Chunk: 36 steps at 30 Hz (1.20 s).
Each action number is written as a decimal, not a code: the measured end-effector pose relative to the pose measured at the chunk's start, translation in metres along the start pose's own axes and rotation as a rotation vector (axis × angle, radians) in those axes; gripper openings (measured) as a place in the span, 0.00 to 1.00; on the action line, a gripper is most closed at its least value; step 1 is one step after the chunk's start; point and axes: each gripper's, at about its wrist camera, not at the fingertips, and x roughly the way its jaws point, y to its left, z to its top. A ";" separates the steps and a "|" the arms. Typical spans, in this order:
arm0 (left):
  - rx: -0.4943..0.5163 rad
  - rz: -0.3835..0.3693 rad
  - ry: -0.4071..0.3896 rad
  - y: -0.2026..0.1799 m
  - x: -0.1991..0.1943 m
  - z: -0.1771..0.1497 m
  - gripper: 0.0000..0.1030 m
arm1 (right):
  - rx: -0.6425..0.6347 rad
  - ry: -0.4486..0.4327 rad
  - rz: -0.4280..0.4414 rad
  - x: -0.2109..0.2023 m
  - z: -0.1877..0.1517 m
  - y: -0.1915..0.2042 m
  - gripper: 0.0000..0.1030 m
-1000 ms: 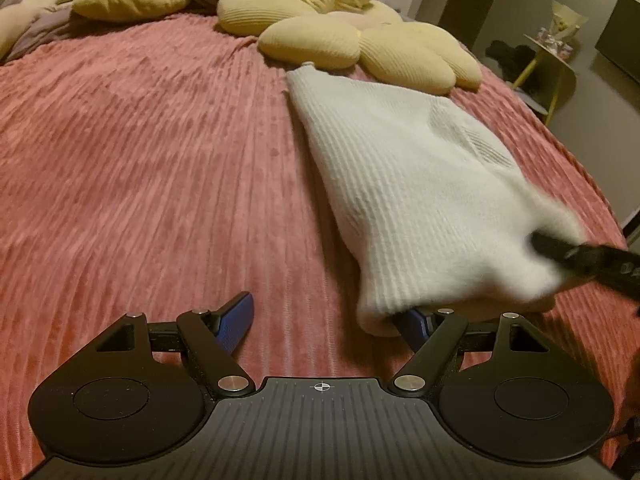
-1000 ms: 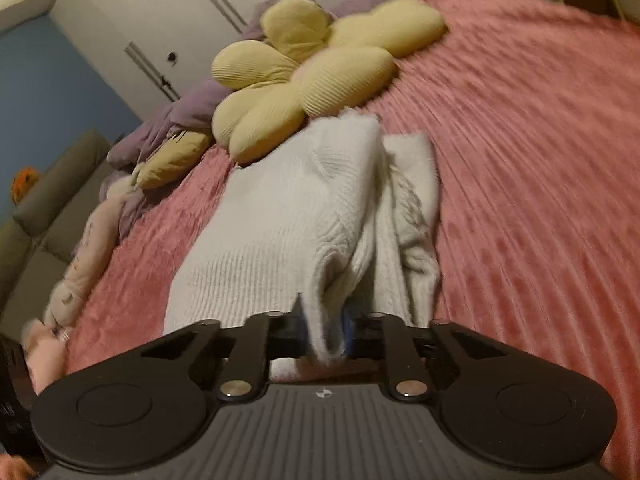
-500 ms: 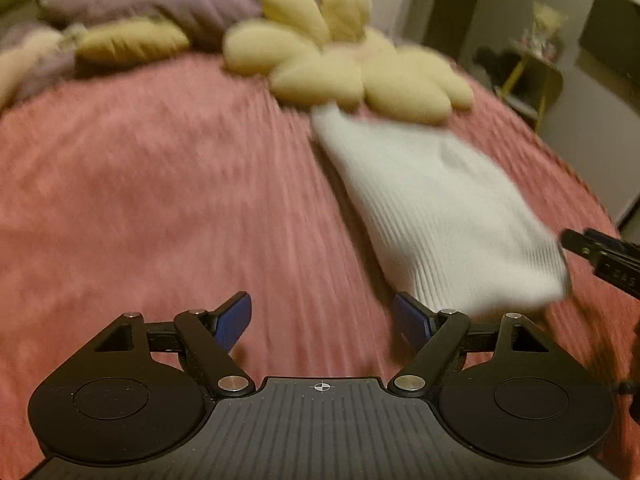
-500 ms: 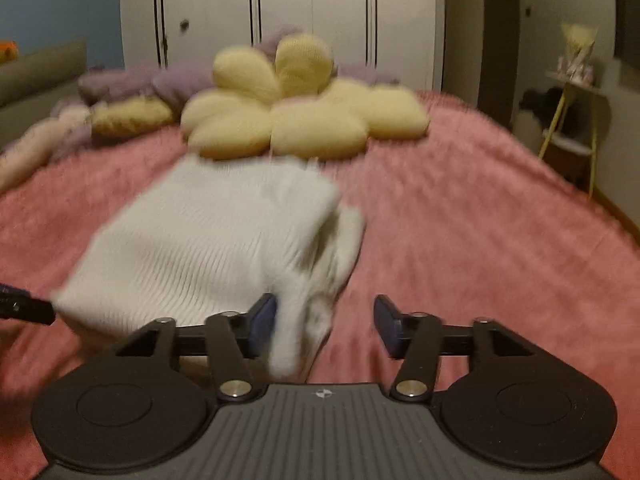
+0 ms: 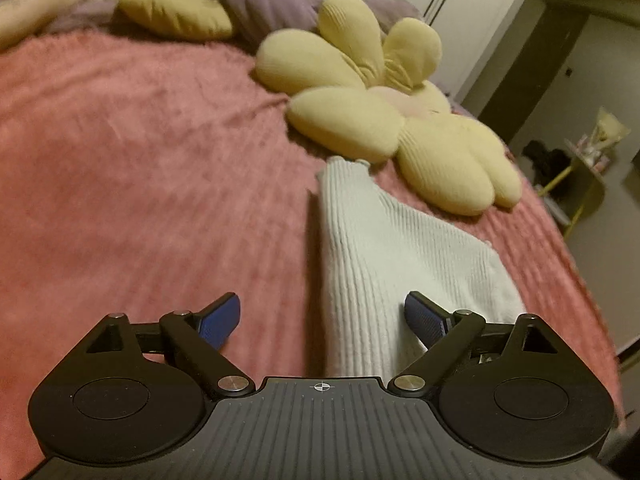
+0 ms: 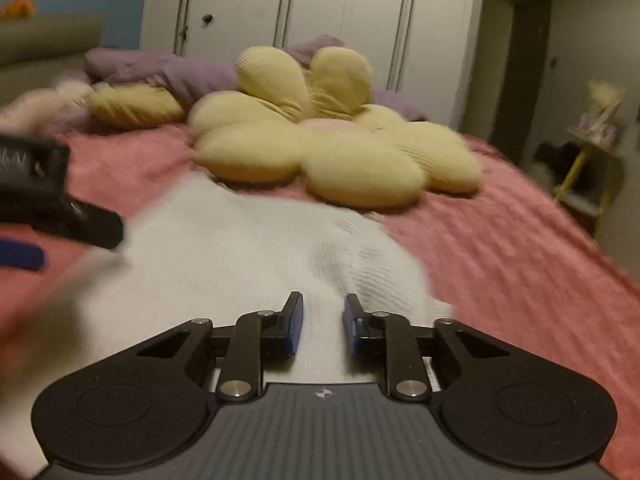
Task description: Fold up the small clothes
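A white ribbed knit garment [image 5: 392,256] lies folded on the pink bedspread [image 5: 140,184]. It also shows in the right wrist view [image 6: 248,248]. My left gripper [image 5: 322,316] is wide open above the garment's near left edge, holding nothing. My right gripper [image 6: 322,324] hovers over the garment's near end, its jaws partly open with white cloth showing in the gap but not pinched. The left gripper's fingers [image 6: 80,224] show at the left edge of the right wrist view.
A yellow flower-shaped cushion [image 5: 384,120] lies just beyond the garment's far end; it also shows in the right wrist view [image 6: 332,148]. Purple bedding [image 6: 168,70] and more cushions sit at the headboard. A side table [image 6: 592,152] stands right of the bed, which drops off there.
My right gripper let go of the garment's fold, then narrowed its jaws over the cloth. My left gripper stayed open and shifted right over the garment's edge. The garment now lies flatter.
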 end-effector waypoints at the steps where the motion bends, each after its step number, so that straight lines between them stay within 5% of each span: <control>1: -0.014 -0.016 0.000 0.000 0.004 -0.003 0.91 | 0.022 -0.017 0.010 -0.002 -0.004 -0.006 0.19; 9: 0.123 0.064 -0.004 -0.015 0.029 -0.025 0.97 | 0.023 -0.033 0.020 0.003 -0.012 -0.007 0.19; 28: 0.156 0.023 0.086 -0.008 0.019 -0.018 0.98 | -0.073 0.033 0.038 0.003 -0.002 -0.001 0.22; 32: 0.136 -0.076 0.136 0.004 0.005 -0.012 0.98 | -0.085 0.079 0.073 -0.007 0.007 -0.007 0.23; 36: 0.079 -0.247 0.209 0.028 -0.006 -0.006 0.98 | 0.054 0.112 0.163 -0.030 0.010 -0.039 0.30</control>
